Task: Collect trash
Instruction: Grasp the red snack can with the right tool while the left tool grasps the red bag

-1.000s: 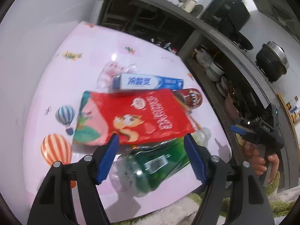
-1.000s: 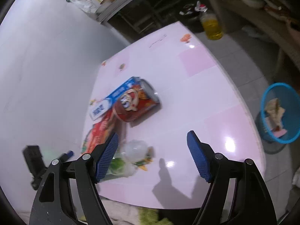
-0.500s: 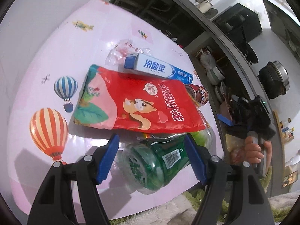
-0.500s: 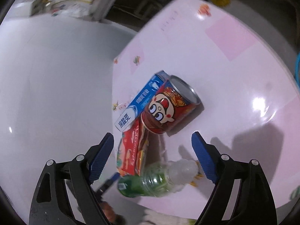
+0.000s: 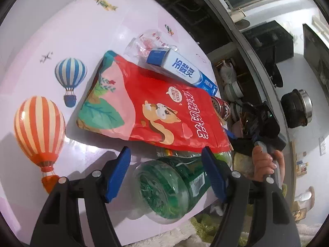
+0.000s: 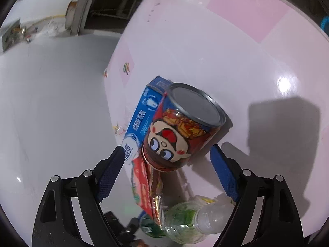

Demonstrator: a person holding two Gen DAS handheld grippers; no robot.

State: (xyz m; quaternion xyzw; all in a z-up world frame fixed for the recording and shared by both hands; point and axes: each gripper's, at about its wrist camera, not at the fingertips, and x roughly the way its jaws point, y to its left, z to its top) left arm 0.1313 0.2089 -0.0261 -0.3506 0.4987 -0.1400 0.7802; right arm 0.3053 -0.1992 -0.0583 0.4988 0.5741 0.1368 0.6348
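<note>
A green plastic bottle (image 5: 164, 187) lies on its side on the pink table (image 5: 61, 30), its base toward me. My left gripper (image 5: 165, 175) is open and straddles it, with a gap at the left pad. A red snack bag (image 5: 156, 111) rests partly on the bottle, and a blue-white toothpaste box (image 5: 181, 70) lies behind it. In the right wrist view a red cartoon can (image 6: 181, 131) lies beside the toothpaste box (image 6: 141, 119). My right gripper (image 6: 166, 170) is wide open with the can's near end between its fingertips, untouched. The bag's edge (image 6: 144, 187) and the bottle (image 6: 181, 224) lie below the can.
A crumpled clear wrapper (image 5: 146, 45) sits behind the toothpaste box. Balloon stickers (image 5: 39, 127) mark the table's left part. A hand (image 5: 265, 162) grips the other gripper past the table's right edge. A blue basket rim (image 6: 324, 20) shows at the far right. Kitchen shelves stand behind.
My left gripper sank and rolled, closing in around the green bottle. My right gripper rolled, moved in on the can, and its jaws spread wider.
</note>
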